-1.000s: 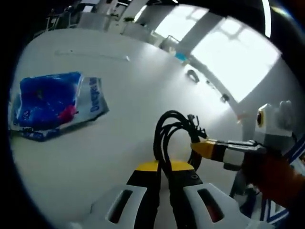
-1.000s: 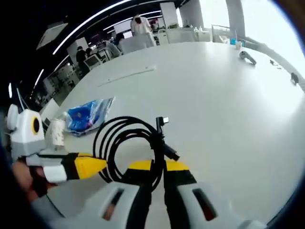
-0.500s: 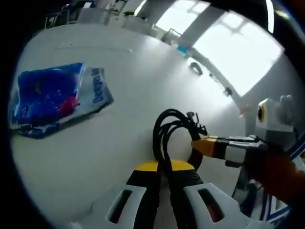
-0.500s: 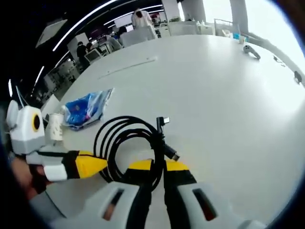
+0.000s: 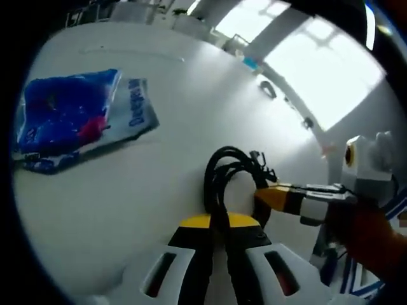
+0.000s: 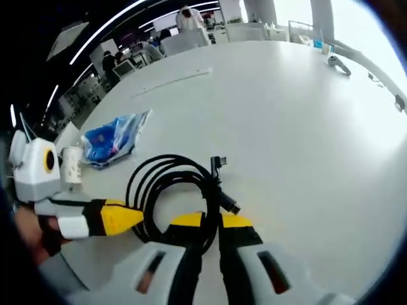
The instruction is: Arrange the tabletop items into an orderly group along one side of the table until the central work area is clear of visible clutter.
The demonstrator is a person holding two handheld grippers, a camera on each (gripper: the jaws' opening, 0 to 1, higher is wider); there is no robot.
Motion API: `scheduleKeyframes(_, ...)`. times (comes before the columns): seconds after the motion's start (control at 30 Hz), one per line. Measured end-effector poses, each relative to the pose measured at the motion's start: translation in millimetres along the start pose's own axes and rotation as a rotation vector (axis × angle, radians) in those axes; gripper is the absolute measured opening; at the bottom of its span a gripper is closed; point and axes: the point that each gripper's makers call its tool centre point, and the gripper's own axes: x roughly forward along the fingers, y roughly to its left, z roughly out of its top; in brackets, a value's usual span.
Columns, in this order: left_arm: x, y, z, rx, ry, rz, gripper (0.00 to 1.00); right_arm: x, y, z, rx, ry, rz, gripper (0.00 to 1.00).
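Little has changed over the past second: the coiled black cable (image 5: 230, 178) is still pinched from two sides, and only the cameras have drifted, the blue packet (image 5: 70, 121) being carried slightly higher toward the left edge of the left gripper view.

In the left gripper view, the left gripper (image 5: 219, 223) is seen closed narrowly on the cable strands at lower centre, yellow tips nearly together. The loop is stood on end in the frame, its long axis running from the tips up toward centre, with the plug ends bunched at its upper right. The right gripper (image 5: 262, 194) is brought in from the right, its yellow tip touching the coil.

In the right gripper view, the right gripper (image 6: 211, 222) is shown clamped on the cable (image 6: 175, 190) at lower centre. The coil is spread to the left of the jaws; one angled connector (image 6: 219, 162) is pointed up-right, a second plug is aimed toward lower right. The left gripper (image 6: 137, 218) is seen entering from the left, its tip against the loop.

White lettering is printed on the packet's pale flap, but it cannot be read. A small white cup-like item (image 6: 72, 170) is stood just beside the packet (image 6: 111, 141).

The white table (image 6: 286, 127) is left broadly open to the right and beyond the cable; a dark small object (image 6: 339, 63) is set near the far edge, upper right.
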Motion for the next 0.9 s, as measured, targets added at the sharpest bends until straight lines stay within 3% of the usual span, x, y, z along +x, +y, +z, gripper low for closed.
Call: scheduleKeyframes(0.9,-1.0,6.3,4.3,-0.044,-0.015,-0.009,0.05,2.9,4.1,3.8,-0.062,-0.023,-0.001,0.09)
